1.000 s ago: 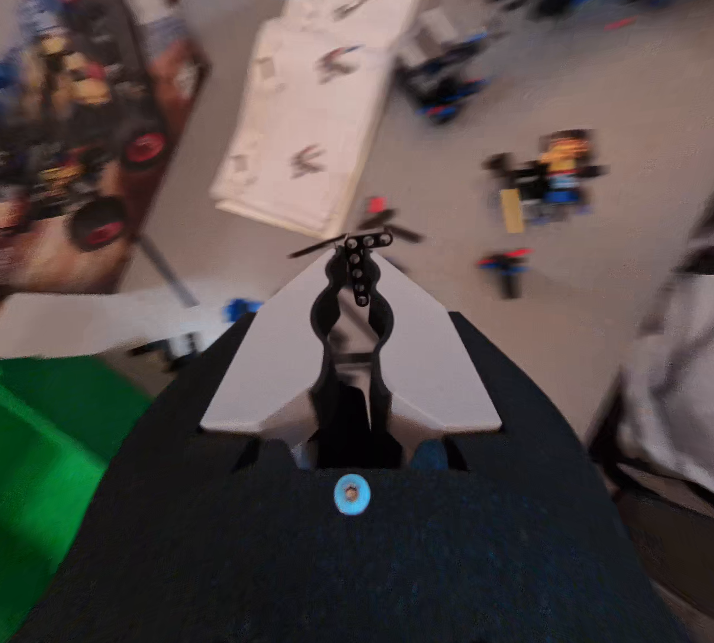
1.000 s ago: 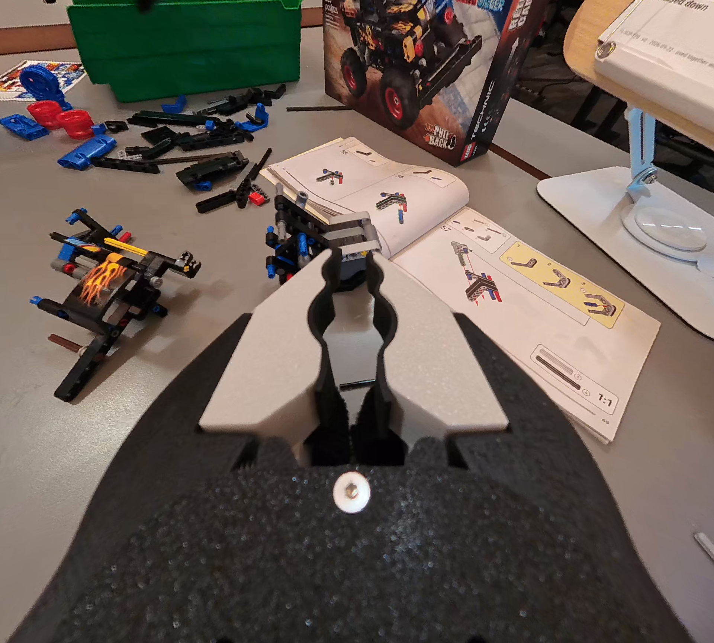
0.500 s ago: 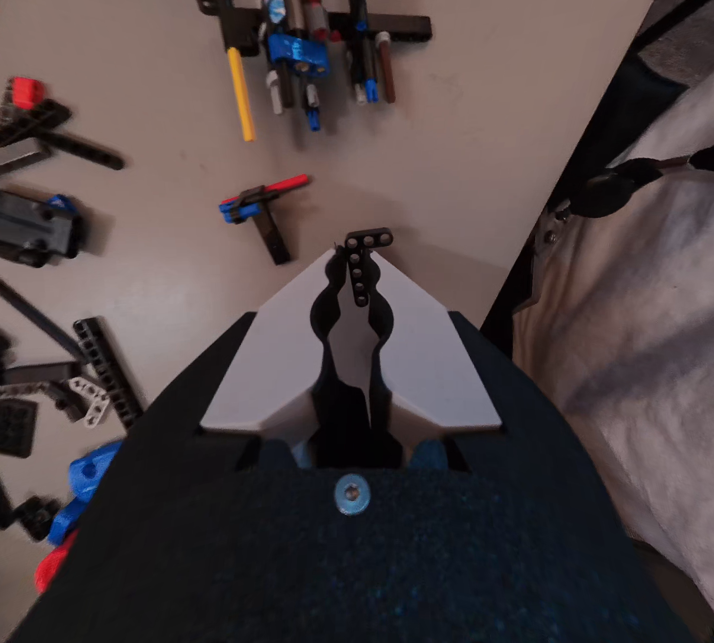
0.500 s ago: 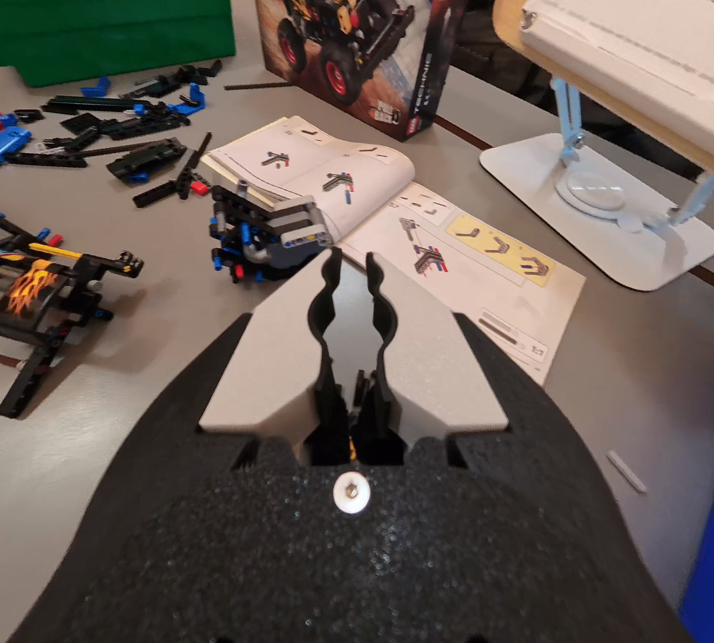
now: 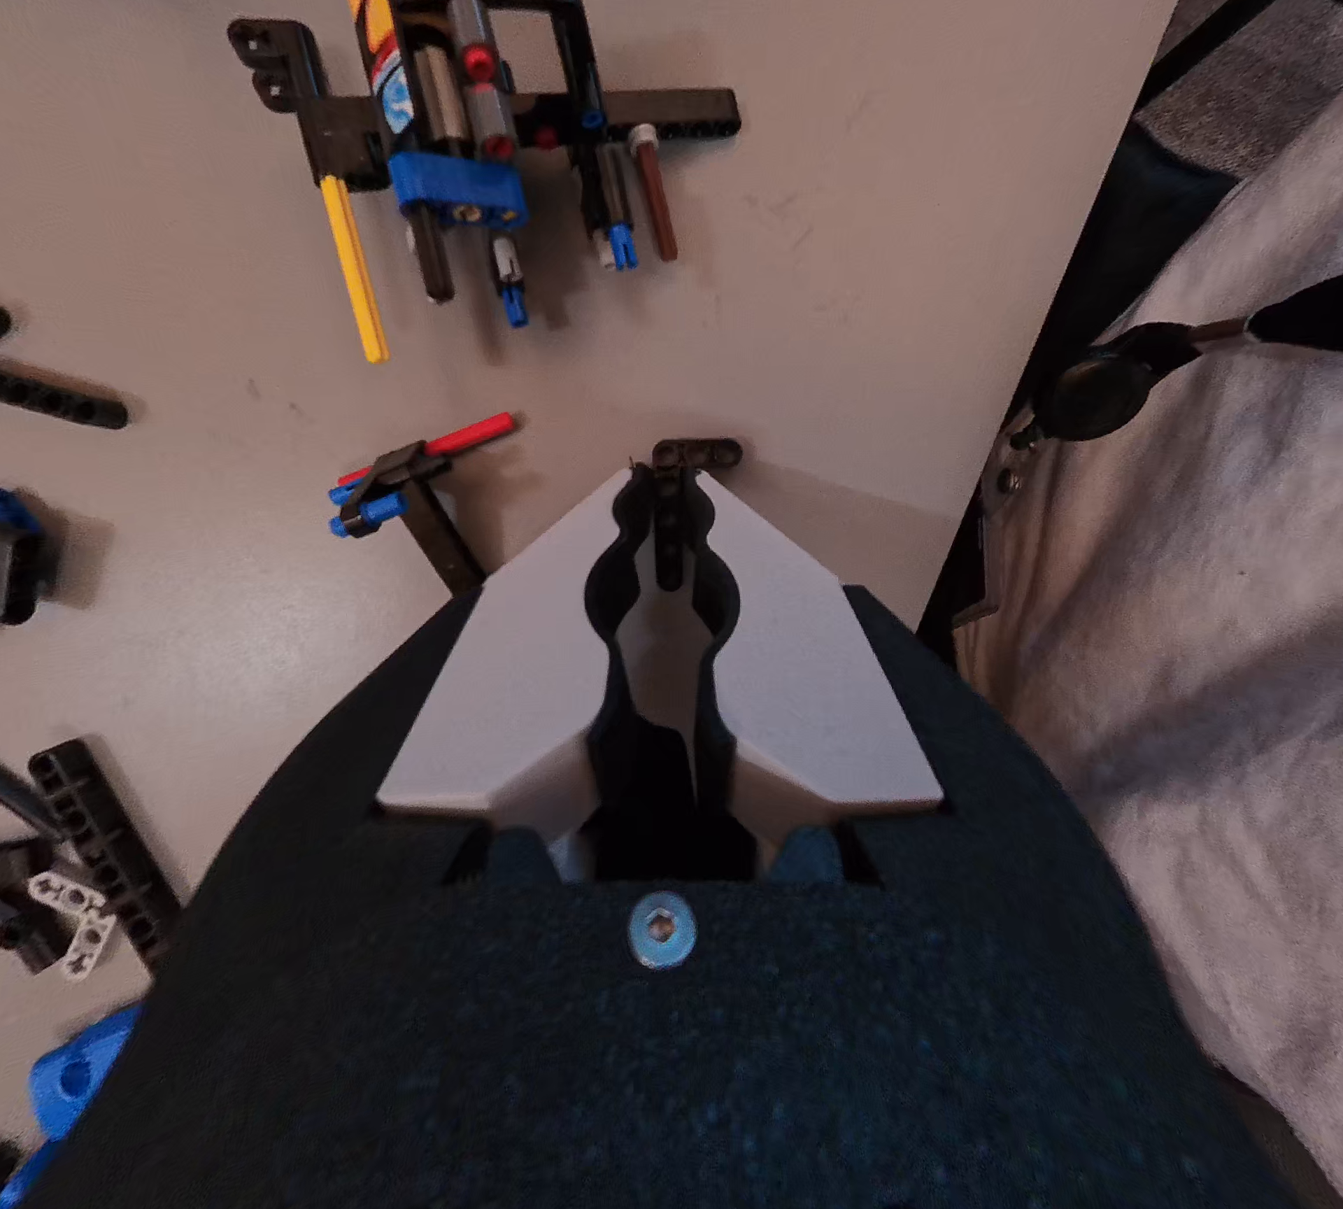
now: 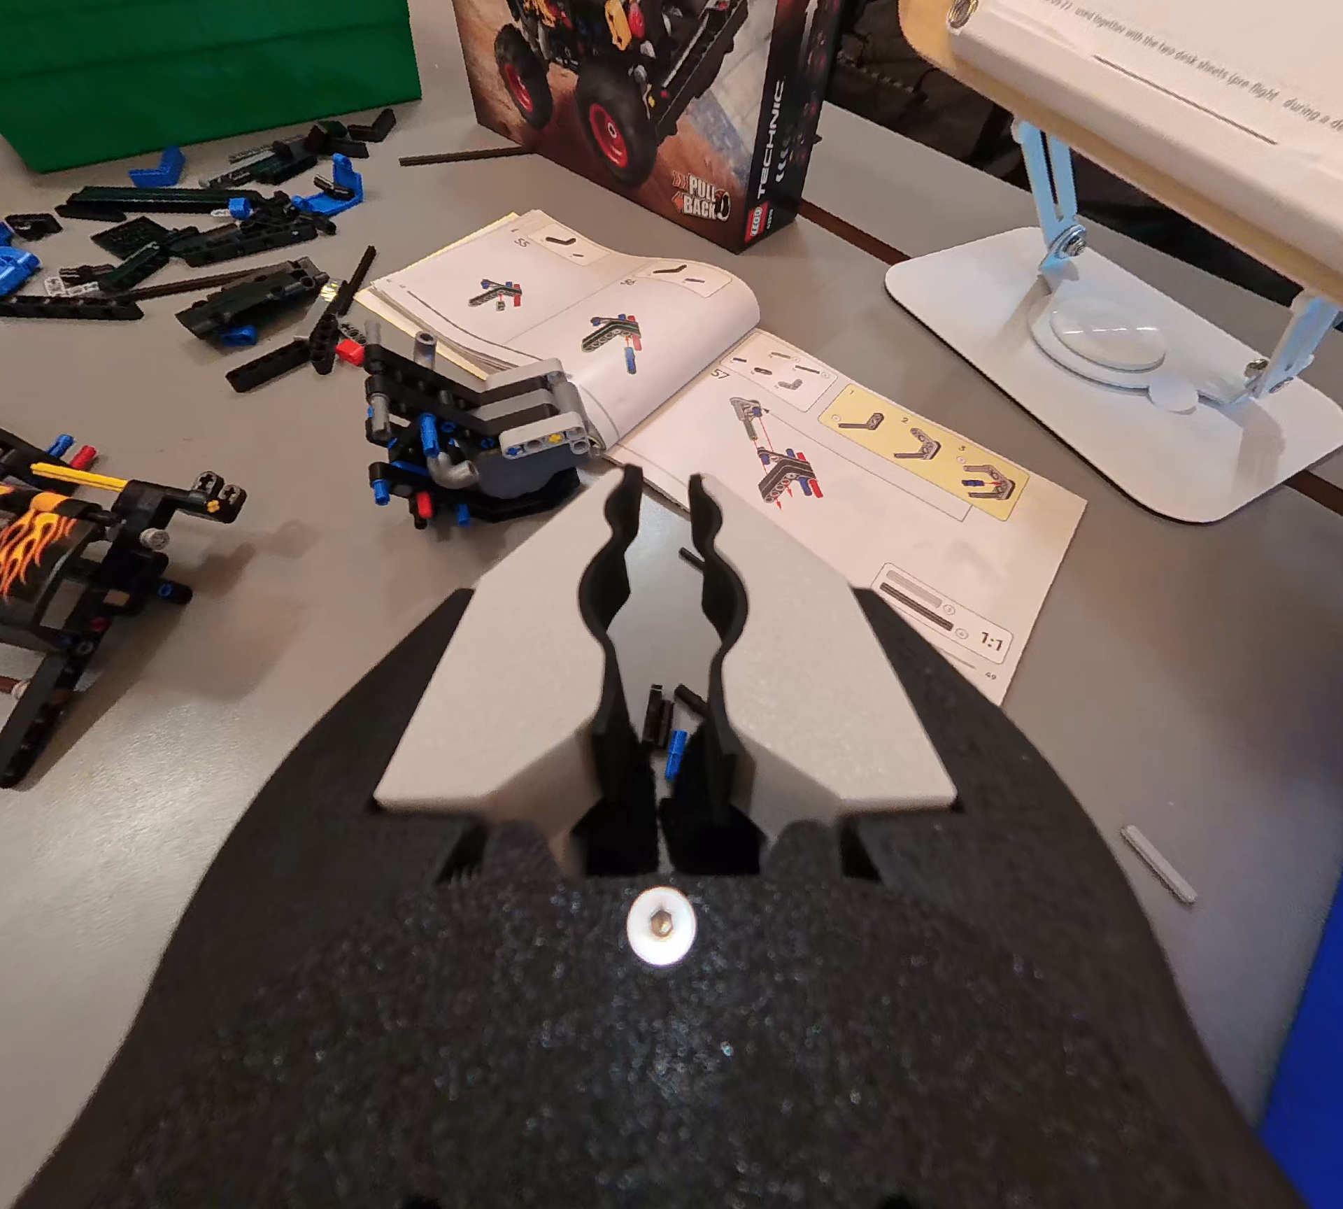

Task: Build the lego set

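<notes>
a: what does the left gripper (image 5: 665, 483) have?

b: its fingers are closed on a black t-shaped beam (image 5: 679, 505); the stem runs back between the pads, the short crossbar sticks out just past the tips; the piece hangs over the grey table (image 5: 836, 273), close to its edge.

a: what lies beyond those tips?

b: straight ahead and a little to the left, the flame-panel assembly (image 5: 465, 84) lies flat, with a yellow axle (image 5: 354, 269), a blue connector (image 5: 456, 189) and a brown axle (image 5: 654, 200) pointing back toward the fingers; nearer, just left of the tips, a small cluster with a red axle (image 5: 418, 473) and blue pins; further left, loose black beams (image 5: 102, 832); to the right, past the table edge, pale cloth (image 5: 1163, 665).

a: and the right gripper (image 6: 660, 483)?

b: parted a little, nothing between the tips; through the gap, nearer the palm, small black pins (image 6: 658, 712) and a blue pin (image 6: 676, 752) lie on the table; whether they touch the pads i cannot tell.

a: ahead of it?

b: just past the tips and left, the grey-and-black chassis block (image 6: 480, 433) rests against the open instruction booklet (image 6: 727, 389); the booklet spreads ahead and right; behind it the set's box (image 6: 639, 33) stands upright; far left a green bin (image 6: 196, 11) with scattered black and blue parts (image 6: 218, 229) in front; right, a white stand (image 6: 1104, 367) holding a sheet.
</notes>
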Available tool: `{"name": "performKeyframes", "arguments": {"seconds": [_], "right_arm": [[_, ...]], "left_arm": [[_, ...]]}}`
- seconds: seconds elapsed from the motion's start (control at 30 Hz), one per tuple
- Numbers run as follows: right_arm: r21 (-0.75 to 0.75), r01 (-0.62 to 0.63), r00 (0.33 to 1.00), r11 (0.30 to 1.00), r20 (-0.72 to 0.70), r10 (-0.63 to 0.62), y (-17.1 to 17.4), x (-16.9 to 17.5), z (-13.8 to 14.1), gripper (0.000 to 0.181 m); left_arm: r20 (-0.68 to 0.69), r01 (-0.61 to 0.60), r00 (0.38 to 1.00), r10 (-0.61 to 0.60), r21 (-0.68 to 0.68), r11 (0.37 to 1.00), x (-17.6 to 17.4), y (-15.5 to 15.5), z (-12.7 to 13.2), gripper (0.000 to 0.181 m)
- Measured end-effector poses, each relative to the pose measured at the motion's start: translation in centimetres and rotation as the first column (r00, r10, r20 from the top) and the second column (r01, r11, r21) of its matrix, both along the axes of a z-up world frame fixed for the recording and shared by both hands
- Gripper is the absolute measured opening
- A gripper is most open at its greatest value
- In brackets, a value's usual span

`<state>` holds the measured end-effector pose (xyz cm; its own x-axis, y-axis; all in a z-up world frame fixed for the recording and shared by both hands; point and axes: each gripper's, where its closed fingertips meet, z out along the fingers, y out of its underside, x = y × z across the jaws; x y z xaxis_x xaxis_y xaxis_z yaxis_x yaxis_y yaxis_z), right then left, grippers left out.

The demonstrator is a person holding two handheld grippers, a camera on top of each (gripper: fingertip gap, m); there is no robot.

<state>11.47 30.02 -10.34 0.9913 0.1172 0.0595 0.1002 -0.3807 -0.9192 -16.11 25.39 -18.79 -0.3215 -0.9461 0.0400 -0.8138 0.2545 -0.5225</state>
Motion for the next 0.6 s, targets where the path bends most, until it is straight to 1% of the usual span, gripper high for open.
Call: {"name": "performKeyframes", "arguments": {"seconds": [0.03, 0.1, 0.17, 0.27, 0.33, 0.37, 0.43, 0.5, 0.6], "right_arm": [[-0.003, 0.002, 1.000, 1.000, -0.001, -0.002, 0.0, 0.1, -0.1, 0.012], [-0.003, 0.012, 1.000, 1.000, -0.002, -0.012, 0.0, 0.5, -0.1, 0.012], [0.001, 0.020, 1.000, 1.000, -0.001, -0.020, 0.0, 0.8, 0.0, 0.012], [0.031, 0.010, 1.000, 0.999, -0.003, -0.010, -0.1, 1.0, 0.8, 0.014], [0.058, 0.025, 0.999, 0.998, 0.022, -0.026, -0.4, 1.8, 1.7, 0.014], [0.070, 0.034, 0.999, 0.997, 0.032, -0.036, -0.6, 2.2, 2.1, 0.014], [0.091, 0.052, 0.997, 0.994, 0.049, -0.057, -1.0, 3.0, 3.0, 0.014], [0.095, 0.075, 0.995, 0.993, 0.059, -0.081, -1.5, 3.8, 3.4, 0.014], [-0.022, 0.067, 0.996, 0.998, 0.055, -0.065, -2.2, 4.4, 1.7, 0.014]], "left_arm": [[0.010, -0.002, 1.000, 0.002, -0.002, 1.000, 0.2, 0.0, 0.0, 0.006], [0.032, 0.000, 0.999, 0.000, -0.021, 1.000, 0.5, -0.1, 0.0, 0.006], [0.079, 0.038, 0.996, -0.030, -0.098, 0.994, 0.7, -1.0, 0.6, 0.011], [0.217, 0.080, 0.976, -0.030, -0.224, 0.971, 1.0, -1.0, 3.2, 0.017], [0.318, 0.075, 0.948, 0.024, -0.293, 0.953, 1.3, 0.3, 5.4, 0.021], [0.380, 0.057, 0.922, 0.066, -0.303, 0.951, 1.6, 1.4, 6.4, 0.023], [0.505, -0.002, 0.848, 0.159, -0.296, 0.955, 2.1, 4.2, 7.9, 0.024], [0.582, -0.072, 0.781, 0.228, -0.278, 0.958, 2.3, 6.8, 8.4, 0.024], [0.655, -0.129, 0.698, 0.290, -0.283, 0.950, 2.4, 8.8, 8.9, 0.024]]}}
